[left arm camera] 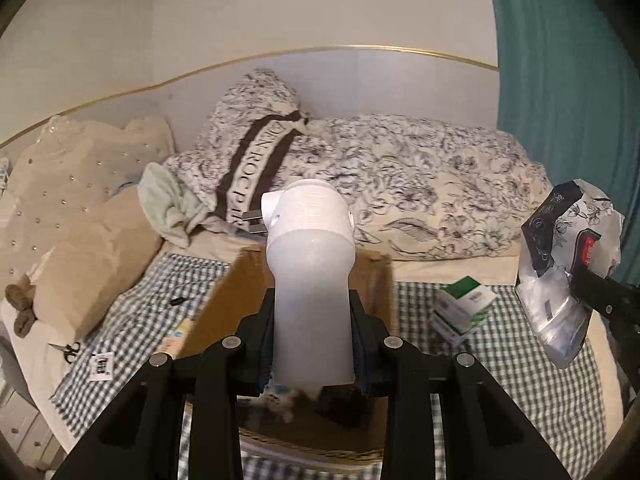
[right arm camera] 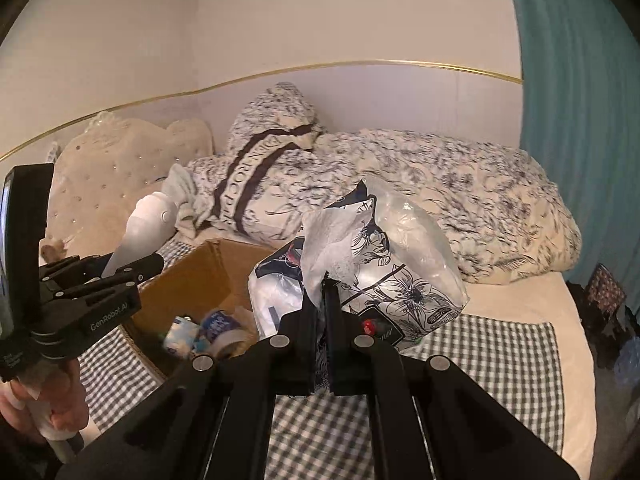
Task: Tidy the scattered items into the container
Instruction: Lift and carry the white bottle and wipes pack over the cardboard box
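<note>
My left gripper is shut on a frosted white bottle with a white cap, held above the open cardboard box on the checked blanket. In the right wrist view that gripper and the bottle hang over the box's left rim. My right gripper is shut on the crumpled top of a floral plastic tissue pack, lifted just right of the box. The left wrist view shows the pack at the right edge, with the right gripper pinching it. Several small items lie in the box.
A green and white carton lies on the blanket right of the box. Scissors and a small printed card lie at the left. A floral duvet and beige pillows fill the back. A teal curtain hangs at the right.
</note>
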Demonstrator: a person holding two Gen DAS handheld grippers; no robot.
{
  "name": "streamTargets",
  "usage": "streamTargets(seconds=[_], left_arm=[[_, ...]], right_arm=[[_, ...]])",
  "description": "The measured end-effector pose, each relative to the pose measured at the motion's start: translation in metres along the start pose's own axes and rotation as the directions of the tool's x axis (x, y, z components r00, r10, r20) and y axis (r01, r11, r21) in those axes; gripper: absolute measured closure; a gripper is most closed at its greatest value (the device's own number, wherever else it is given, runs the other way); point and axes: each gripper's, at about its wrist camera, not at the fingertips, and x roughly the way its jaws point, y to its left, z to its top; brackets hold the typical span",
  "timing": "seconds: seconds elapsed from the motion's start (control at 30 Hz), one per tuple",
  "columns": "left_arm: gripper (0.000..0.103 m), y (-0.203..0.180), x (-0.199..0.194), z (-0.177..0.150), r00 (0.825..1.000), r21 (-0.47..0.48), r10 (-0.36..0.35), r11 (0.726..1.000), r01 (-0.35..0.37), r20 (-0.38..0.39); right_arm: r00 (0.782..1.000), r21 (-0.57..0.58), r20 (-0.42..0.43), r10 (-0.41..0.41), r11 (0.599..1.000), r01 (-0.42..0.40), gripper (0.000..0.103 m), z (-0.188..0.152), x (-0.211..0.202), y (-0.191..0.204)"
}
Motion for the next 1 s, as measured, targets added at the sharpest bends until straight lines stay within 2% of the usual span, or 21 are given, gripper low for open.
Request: streamTargets(seconds=[0.27, 0.57, 0.8, 1.0], left_arm=[[0.071, 0.028, 0.003, -0.002, 0.998, 0.016, 0.060, 0.998, -0.060, 0.008], [0.071, 0.049, 0.017, 0.001, 0.996, 0.010, 0.084, 0.996, -0.084, 0.001], [0.071, 0.067, 0.041, 0.005, 0.995, -0.032, 0.088, 0.996, -0.089, -0.039], [0.071, 0.080, 0.082, -0.008, 0.989, -0.065, 0.073, 0.995, -0.082, -0.130]], right_arm=[[0.999, -0.024, -0.009, 0.044, 0.999, -0.044, 0.100, 0.003, 0.020, 0.032], [0.997, -0.048, -0.033, 0.077, 0.996, -0.078, 0.100, 0.003, 0.048, 0.060], [0.994, -0.060, -0.062, 0.095, 0.993, -0.098, 0.100, 0.002, 0.076, 0.080], [0.988, -0.070, -0.108, 0.108, 0.991, -0.116, 0.100, -0.004, 0.107, 0.087]])
